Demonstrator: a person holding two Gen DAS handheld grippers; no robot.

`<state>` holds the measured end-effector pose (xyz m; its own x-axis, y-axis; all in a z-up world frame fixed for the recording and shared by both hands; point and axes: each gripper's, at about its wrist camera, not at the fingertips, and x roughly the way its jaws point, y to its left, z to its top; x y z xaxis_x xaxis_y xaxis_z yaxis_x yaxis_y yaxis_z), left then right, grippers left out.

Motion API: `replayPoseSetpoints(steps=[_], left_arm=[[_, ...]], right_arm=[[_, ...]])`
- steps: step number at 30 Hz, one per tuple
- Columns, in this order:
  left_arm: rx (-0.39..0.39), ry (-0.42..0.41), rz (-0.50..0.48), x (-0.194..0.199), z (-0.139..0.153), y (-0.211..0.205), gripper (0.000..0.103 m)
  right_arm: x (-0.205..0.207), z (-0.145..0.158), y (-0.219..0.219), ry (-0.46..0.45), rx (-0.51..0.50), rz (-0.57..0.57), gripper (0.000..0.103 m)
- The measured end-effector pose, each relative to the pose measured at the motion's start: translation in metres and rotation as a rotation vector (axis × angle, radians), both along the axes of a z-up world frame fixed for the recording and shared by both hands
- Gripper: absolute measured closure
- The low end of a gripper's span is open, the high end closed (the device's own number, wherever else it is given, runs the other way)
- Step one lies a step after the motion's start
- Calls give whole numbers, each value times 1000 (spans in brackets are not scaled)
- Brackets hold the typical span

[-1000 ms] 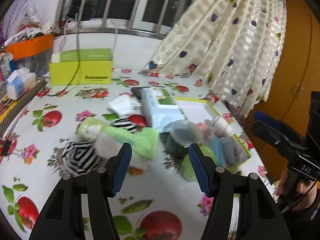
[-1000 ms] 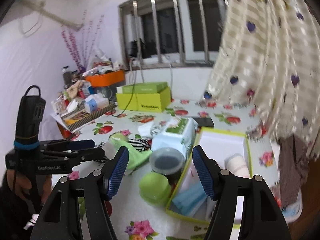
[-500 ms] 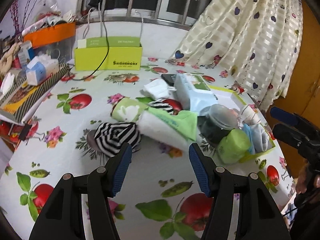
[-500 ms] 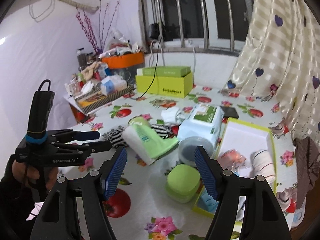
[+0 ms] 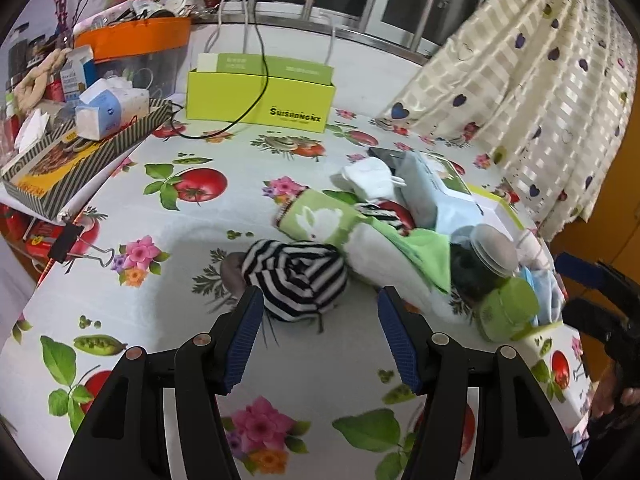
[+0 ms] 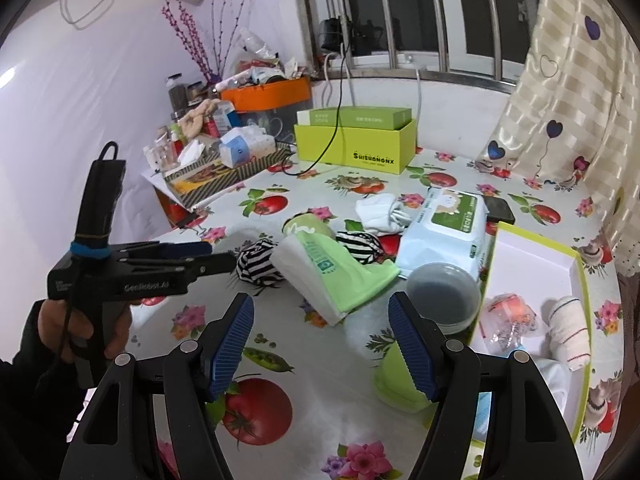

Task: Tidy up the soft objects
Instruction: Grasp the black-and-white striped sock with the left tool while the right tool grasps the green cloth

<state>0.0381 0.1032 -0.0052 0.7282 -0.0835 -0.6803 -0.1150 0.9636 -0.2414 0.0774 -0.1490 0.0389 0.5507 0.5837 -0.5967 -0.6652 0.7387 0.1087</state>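
A balled black-and-white striped sock (image 5: 298,280) lies on the fruit-print tablecloth just beyond my open left gripper (image 5: 320,344), a little left of its centre line. Behind it rest a green rabbit-print roll (image 5: 316,219), a green-and-white tissue pack (image 5: 404,258) and white socks (image 5: 370,178). In the right wrist view my open right gripper (image 6: 322,346) hovers over the table before the tissue pack (image 6: 332,276); the striped sock (image 6: 256,264) lies near the left gripper's fingertips (image 6: 216,258). A white tray with a green rim (image 6: 580,280) holds a rolled cream sock (image 6: 568,330).
A wet-wipes pack (image 6: 444,232), a round lidded tub (image 6: 442,292), a green container (image 6: 400,376) and a phone (image 6: 498,208) crowd the tray's left side. A lime box (image 5: 260,98) and a striped tray of clutter (image 5: 80,148) stand at the back. A curtain (image 5: 540,92) hangs right.
My left gripper has swung left and come lower toward the striped sock, which now sits just ahead of its fingers. The right gripper has tilted down toward the table. Both stay open.
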Motion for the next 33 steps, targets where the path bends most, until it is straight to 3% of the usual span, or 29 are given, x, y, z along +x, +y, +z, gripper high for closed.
replayPoseSetpoints(steps=[15, 19, 23, 25, 30, 33], left_arm=[[7, 130, -6, 55, -45, 8, 43], [0, 111, 9, 54, -48, 12, 46], [14, 106, 23, 50, -49, 15, 74], [3, 104, 28, 48, -49, 19, 78], [-6, 98, 20, 42, -50, 20, 80], [-17, 94, 16, 40, -50, 20, 80]], right_arm=[[22, -8, 22, 28, -57, -4, 33], [33, -11, 37, 27, -115, -7, 34], [50, -20, 56, 37, -198, 1, 55], [59, -26, 65, 53, -230, 6, 61], [76, -44, 85, 86, -310, 28, 62], [84, -54, 91, 108, -344, 34, 79]])
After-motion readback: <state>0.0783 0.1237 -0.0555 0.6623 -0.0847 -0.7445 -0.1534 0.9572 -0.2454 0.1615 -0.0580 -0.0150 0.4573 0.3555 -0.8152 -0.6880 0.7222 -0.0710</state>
